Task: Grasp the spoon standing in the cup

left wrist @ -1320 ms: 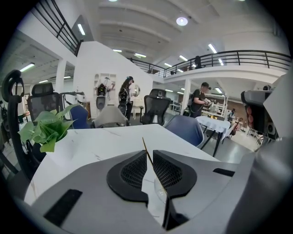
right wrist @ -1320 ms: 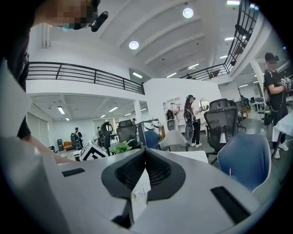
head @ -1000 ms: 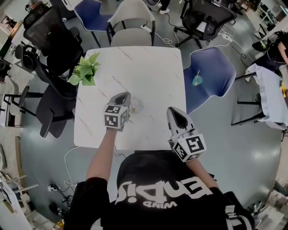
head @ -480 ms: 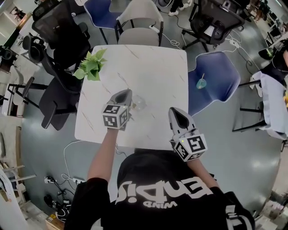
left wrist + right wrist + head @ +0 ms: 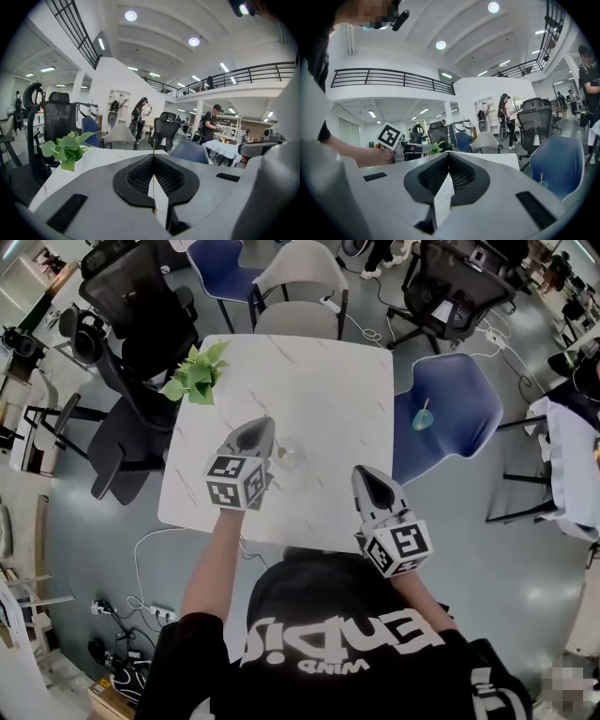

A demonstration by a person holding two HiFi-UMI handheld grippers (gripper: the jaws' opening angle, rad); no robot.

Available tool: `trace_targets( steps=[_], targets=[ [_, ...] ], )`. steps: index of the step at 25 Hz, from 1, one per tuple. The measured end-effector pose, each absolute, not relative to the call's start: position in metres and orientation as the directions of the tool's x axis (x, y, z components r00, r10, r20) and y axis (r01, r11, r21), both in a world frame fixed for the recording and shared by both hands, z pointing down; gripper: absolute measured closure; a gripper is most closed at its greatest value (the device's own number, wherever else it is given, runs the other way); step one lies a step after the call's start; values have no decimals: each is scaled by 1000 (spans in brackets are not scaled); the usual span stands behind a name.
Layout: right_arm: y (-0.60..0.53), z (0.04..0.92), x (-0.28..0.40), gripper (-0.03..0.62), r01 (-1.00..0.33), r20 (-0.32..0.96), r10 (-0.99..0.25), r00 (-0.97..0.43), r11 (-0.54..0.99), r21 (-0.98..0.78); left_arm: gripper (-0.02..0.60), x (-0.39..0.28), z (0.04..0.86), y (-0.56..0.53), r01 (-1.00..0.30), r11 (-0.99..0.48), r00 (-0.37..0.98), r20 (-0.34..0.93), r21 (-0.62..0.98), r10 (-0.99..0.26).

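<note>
A clear glass cup [image 5: 290, 457] stands near the middle of the white marble table [image 5: 319, 371]. My left gripper [image 5: 266, 425] hovers just left of and above it. In the left gripper view its jaws are shut [image 5: 153, 157] on a thin gold spoon handle [image 5: 153, 144], which runs upright between the pads and sticks out past the tips. The spoon's bowl is hidden. My right gripper [image 5: 364, 472] sits at the table's near right edge, shut [image 5: 448, 154] with nothing between its jaws.
A small green potted plant [image 5: 195, 376] stands at the table's left edge. Office chairs ring the table. A blue chair [image 5: 450, 399] on the right carries a small teal cup with a straw [image 5: 423, 416]. People stand far off in the hall.
The head view has drifted a little. My left gripper sits slightly further left of the cup than a second ago. The right gripper has barely moved.
</note>
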State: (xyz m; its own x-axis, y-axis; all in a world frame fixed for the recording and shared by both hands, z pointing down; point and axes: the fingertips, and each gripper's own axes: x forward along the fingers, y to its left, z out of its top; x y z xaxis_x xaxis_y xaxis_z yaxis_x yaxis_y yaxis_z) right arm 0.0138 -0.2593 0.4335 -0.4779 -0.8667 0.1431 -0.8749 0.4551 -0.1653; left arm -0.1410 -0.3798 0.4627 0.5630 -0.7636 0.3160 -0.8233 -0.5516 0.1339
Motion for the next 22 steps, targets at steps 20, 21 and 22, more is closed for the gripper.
trace_targets(
  steps=[20, 21, 22],
  targets=[
    [-235, 437, 24, 582, -848, 155, -836, -527, 503, -169, 568, -151, 382, -314, -847, -487, 521, 156, 213, -839],
    [-234, 436, 25, 582, -846, 154, -834, -529, 506, -168, 568, -152, 378, -309, -848, -484, 518, 148, 218, -842],
    [-234, 435, 25, 582, -845, 151, -833, -532, 509, -167, 568, -153, 375, -304, -848, -480, 515, 140, 224, -845]
  ],
)
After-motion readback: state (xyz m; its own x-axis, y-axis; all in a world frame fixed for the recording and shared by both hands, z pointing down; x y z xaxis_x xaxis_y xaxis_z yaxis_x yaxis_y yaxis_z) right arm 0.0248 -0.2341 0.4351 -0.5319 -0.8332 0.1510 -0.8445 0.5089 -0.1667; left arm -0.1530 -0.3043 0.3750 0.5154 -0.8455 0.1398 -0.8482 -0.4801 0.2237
